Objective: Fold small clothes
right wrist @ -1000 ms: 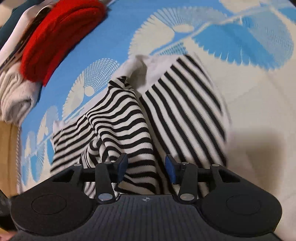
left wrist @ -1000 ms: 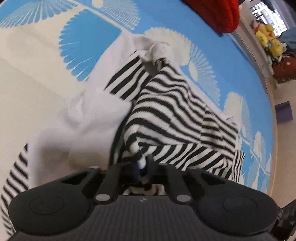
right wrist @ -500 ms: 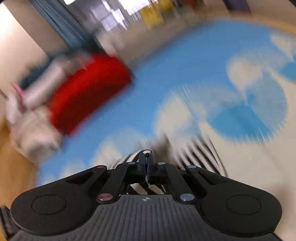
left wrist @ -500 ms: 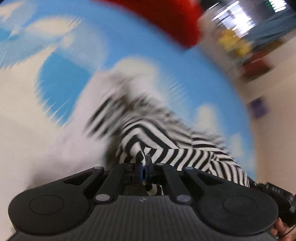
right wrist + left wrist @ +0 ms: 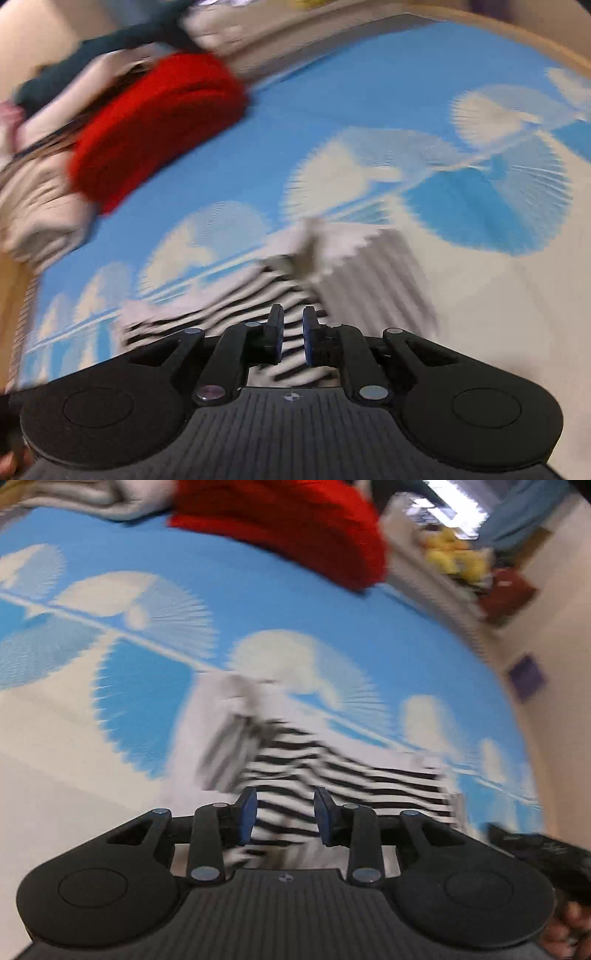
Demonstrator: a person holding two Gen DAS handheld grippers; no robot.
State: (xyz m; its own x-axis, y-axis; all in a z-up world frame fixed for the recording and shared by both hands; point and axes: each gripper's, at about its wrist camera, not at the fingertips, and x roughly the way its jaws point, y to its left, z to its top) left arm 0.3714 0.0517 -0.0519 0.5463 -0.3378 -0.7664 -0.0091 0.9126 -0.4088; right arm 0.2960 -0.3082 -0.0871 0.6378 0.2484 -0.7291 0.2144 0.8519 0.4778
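A small black-and-white striped garment (image 5: pixel 332 775) lies on the blue-and-white patterned mat (image 5: pixel 258 627), blurred by motion; it also shows in the right wrist view (image 5: pixel 288 295). My left gripper (image 5: pixel 284 819) is open, its blue pads spread just above the near edge of the garment, holding nothing. My right gripper (image 5: pixel 293 336) is open a small way, its pads close together over the striped cloth with a gap between them.
A folded red garment (image 5: pixel 288 520) lies at the far side of the mat, next to a pile of beige and grey clothes (image 5: pixel 33 206). Yellow toys (image 5: pixel 450 557) sit on a ledge beyond the mat's right edge. My other gripper's body (image 5: pixel 535 849) shows at lower right.
Both grippers were shut on the striped garment half a second ago and have now opened, letting it go. The garment now lies flatter and more spread on the mat.
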